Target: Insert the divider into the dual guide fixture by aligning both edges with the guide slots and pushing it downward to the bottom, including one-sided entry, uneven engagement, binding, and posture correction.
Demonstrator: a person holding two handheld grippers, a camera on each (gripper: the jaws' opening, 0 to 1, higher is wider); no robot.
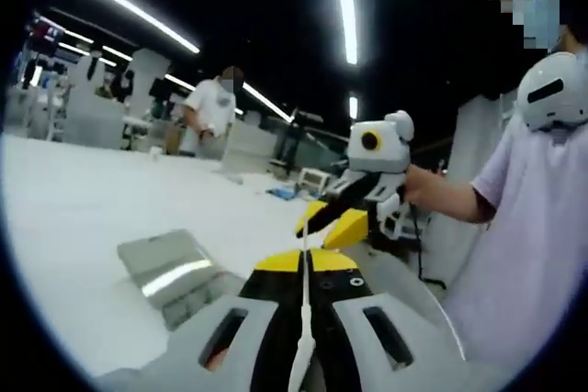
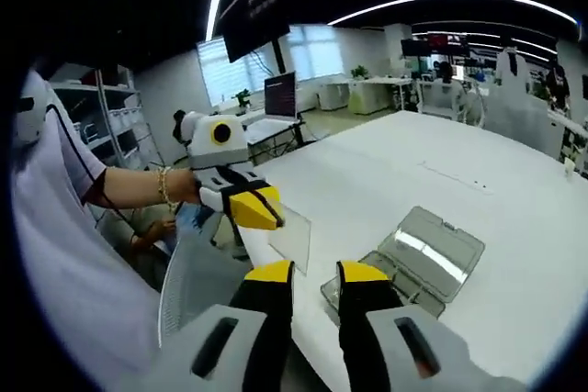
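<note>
left gripper [image 1: 307, 262], bottom centre: jaws clamped on the thin clear divider [image 1: 304, 319], seen edge-on. right gripper [image 2: 316, 271], bottom centre: jaws parted, holding nothing. clear dual guide fixture [image 2: 418, 254] lies lower right on the white table [image 2: 441, 162]. a person [image 1: 213, 107] stands upper left.

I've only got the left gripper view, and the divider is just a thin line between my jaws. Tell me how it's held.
Observer: In the right gripper view the divider faces the camera broadside. It is a clear panel, pinched at one edge by the left gripper.
Operator: Report the right gripper's jaws.
Observer: The right gripper is open, with nothing between its jaws.
Operator: Give me the fixture.
Observer: The fixture lies on the white table beyond the right jaw, apart from the divider.
</note>
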